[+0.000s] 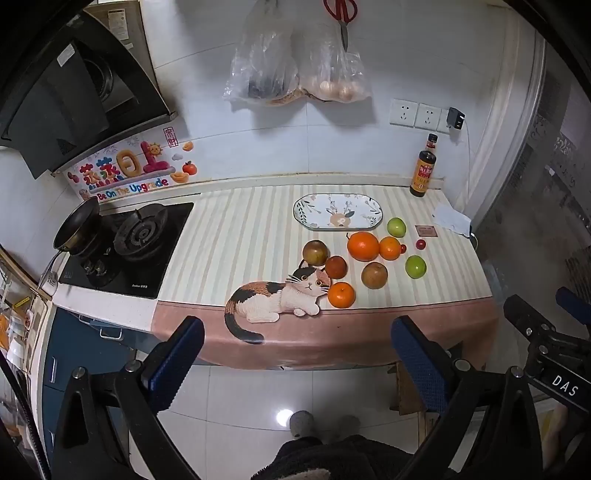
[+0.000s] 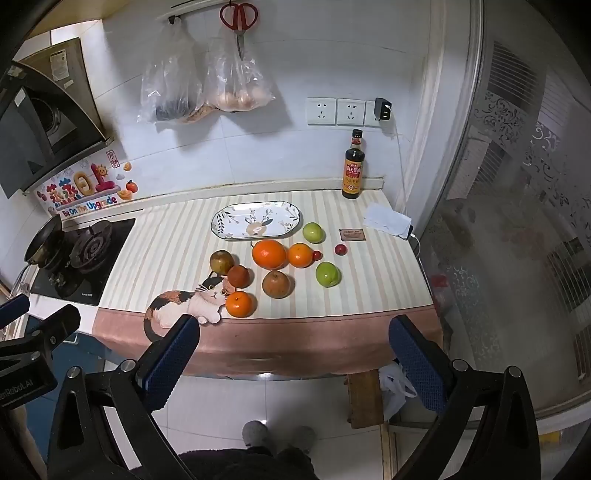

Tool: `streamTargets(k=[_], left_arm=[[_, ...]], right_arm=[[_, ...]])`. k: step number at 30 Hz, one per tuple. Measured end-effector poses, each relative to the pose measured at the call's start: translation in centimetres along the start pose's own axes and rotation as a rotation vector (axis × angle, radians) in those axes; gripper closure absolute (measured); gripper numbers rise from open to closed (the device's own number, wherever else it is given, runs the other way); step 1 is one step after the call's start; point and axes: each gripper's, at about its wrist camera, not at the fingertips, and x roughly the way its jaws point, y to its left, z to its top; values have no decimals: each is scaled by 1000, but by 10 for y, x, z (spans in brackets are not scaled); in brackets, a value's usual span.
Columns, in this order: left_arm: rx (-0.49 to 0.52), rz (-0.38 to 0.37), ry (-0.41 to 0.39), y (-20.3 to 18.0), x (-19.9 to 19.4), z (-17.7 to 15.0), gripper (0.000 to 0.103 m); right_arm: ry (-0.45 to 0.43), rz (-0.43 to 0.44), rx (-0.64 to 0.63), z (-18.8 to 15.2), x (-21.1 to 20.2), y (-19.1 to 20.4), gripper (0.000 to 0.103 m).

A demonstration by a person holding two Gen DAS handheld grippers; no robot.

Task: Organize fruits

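Loose fruit lies on a striped cloth with a cat picture (image 1: 280,299): a large orange (image 1: 363,246) (image 2: 269,253), a smaller orange (image 1: 390,248) (image 2: 300,255), a front orange (image 1: 341,294) (image 2: 241,304), two green apples (image 1: 416,266) (image 2: 327,274), brownish fruits (image 1: 316,252) (image 2: 276,284) and two small red tomatoes (image 1: 420,243) (image 2: 341,249). An empty oval patterned plate (image 1: 338,211) (image 2: 256,220) sits behind them. My left gripper (image 1: 297,332) and right gripper (image 2: 295,330) both hang open, well short of the counter's front edge, holding nothing.
A dark sauce bottle (image 1: 423,173) (image 2: 353,171) stands at the back right near wall sockets. A gas hob (image 1: 129,243) with a pan (image 1: 79,225) is left of the cloth. Bags (image 2: 207,88) and red scissors (image 2: 239,18) hang on the wall. A person's feet (image 2: 277,435) stand on the tiled floor.
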Motion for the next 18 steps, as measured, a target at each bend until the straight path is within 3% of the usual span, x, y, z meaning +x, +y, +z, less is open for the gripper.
streamTargets(k=[18], left_arm=[[1,1,-10,-1,0,0,0]], right_arm=[[-5,-6,-9,1,0,0,0]])
